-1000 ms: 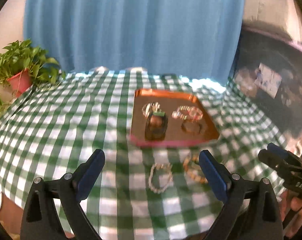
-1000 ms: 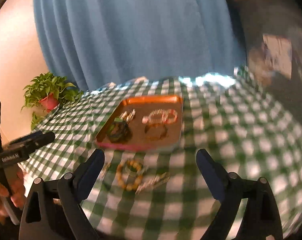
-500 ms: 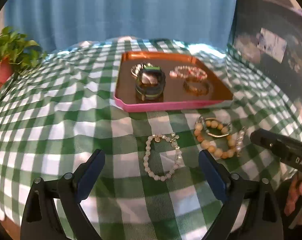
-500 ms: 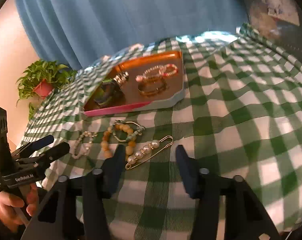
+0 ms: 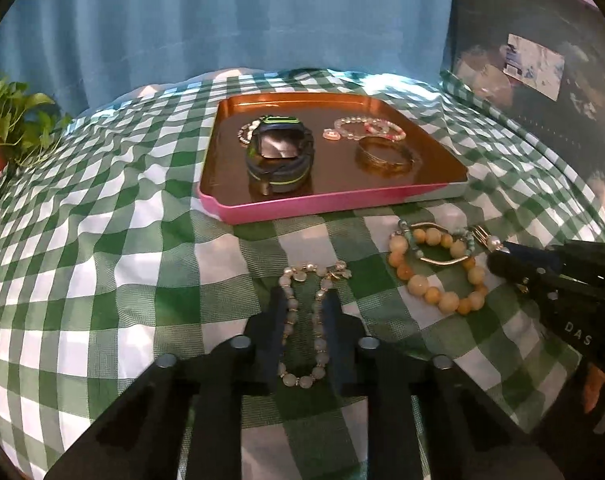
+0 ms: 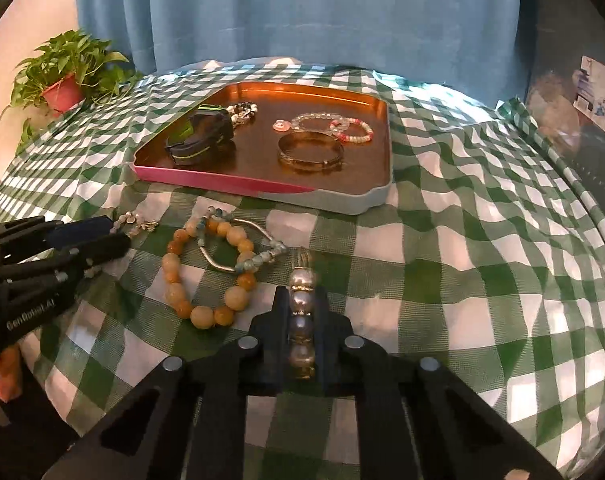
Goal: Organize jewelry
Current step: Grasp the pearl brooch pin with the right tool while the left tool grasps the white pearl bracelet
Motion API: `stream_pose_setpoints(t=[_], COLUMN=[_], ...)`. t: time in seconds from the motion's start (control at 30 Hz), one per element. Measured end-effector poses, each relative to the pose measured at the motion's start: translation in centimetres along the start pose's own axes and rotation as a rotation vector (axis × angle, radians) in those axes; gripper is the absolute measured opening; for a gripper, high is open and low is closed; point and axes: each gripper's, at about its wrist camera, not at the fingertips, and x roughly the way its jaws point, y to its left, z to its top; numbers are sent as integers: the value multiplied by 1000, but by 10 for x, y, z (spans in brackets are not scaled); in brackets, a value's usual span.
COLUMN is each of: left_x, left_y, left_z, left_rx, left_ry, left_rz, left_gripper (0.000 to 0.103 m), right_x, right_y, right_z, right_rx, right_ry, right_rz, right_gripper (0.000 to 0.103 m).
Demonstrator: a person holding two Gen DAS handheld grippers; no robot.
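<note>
Pale bead bracelet (image 5: pixel 304 324) squeezed between closing left gripper (image 5: pixel 304 312) jaws; right gripper (image 6: pixel 301 312) closing on pearl pin (image 6: pixel 302 320).

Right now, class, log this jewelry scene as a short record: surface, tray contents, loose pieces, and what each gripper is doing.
surface: green checked cloth
tray: watch, gold bangle, beaded bracelets
loose on cloth: orange bead bracelet
left gripper: jaws closing, pale bead bracelet between the pads
right gripper: jaws closing on the pearl pin
background: potted plant, blue curtain
</note>
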Motion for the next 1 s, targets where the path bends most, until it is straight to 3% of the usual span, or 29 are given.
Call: stream_pose_setpoints(t=[0.27,0.4,0.5,0.73,0.77,0.8,0.83,0.87,0.93,1.0], left_x=[-22,-37,-28,-29,-29,-30,-31,-31,-34,-43], left_y=[-5,-9,-10,6,8,11,12,12,11,11], left_z=[-6,-13,-21,-22,-23,-22,-22,-22,-20,-17], left_rx=[-3,-14,-21,-104,-115,-127,-133,-131,-122,-112], left_ry=[-2,-9,49,64,66,68,69,68,60,9], left_rz=[-22,-28,-28,-52,-61,-78,-88,-86,-44,14], left_gripper=[4,4,8,14,19,23,37,59,83,85], right_x=[-24,-36,-42,-38,-40,-42,-44,-48,-55,-60], right_y=[-10,0,5,-13,-17,-20,-21,-22,-22,-21], right_z=[-6,-15,-21,-23,-23,-22,-23,-23,-21,-20], right_rx=[24,-57,-100,-1,19,39,53,60,59,55], right_ry=[-65,-84,-85,-54,-63,-74,-87,-105,-145,-169], right_rz=[99,96,115,120,125,130,124,112,108,81], right_gripper=[10,10,10,13,20,44,59,82,85,96])
